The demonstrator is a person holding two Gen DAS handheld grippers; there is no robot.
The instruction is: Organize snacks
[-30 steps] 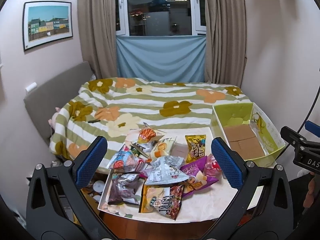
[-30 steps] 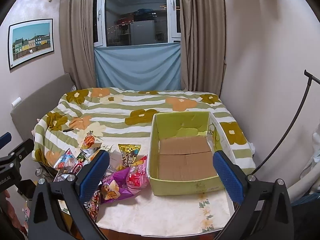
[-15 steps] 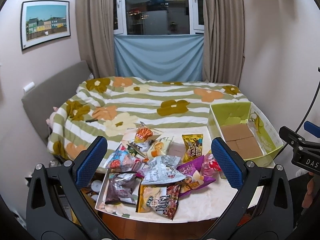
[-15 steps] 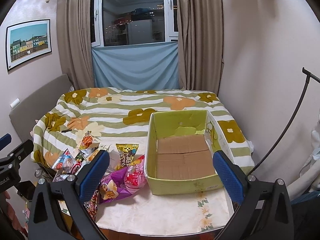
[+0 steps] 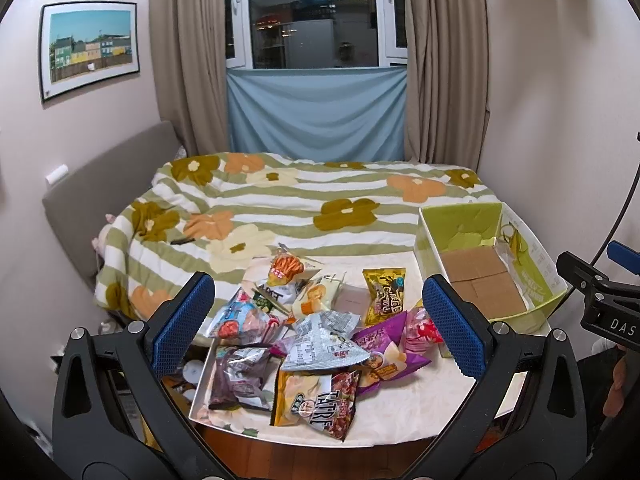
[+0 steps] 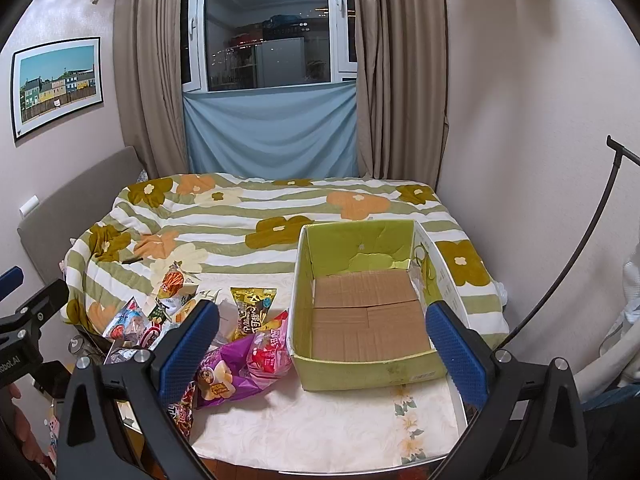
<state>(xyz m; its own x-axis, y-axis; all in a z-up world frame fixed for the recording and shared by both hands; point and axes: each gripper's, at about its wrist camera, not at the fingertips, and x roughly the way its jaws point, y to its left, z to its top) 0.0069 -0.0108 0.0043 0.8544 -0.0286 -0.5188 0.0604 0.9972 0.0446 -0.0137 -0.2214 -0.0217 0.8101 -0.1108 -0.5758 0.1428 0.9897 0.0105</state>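
Your heap of crinkly foil and plastic snack packets lies on the left half of the small white floral-patterned table, the packets overlapping, with the brown and yellow nut bag close to the near edge. The open green cardboard box with a bare brown floor sits empty just to their right, the pink packet almost touching its wall. Your left gripper hangs above the heap with its blue pads spread wide and nothing between them; your right gripper is equally wide and empty over the box. If you close on the pile blindly, you may pinch two slippery packets at once and drop one. Dragging any packet toward yourself could sweep the nut bag off the table. The light box may also slide if you bump its wall.
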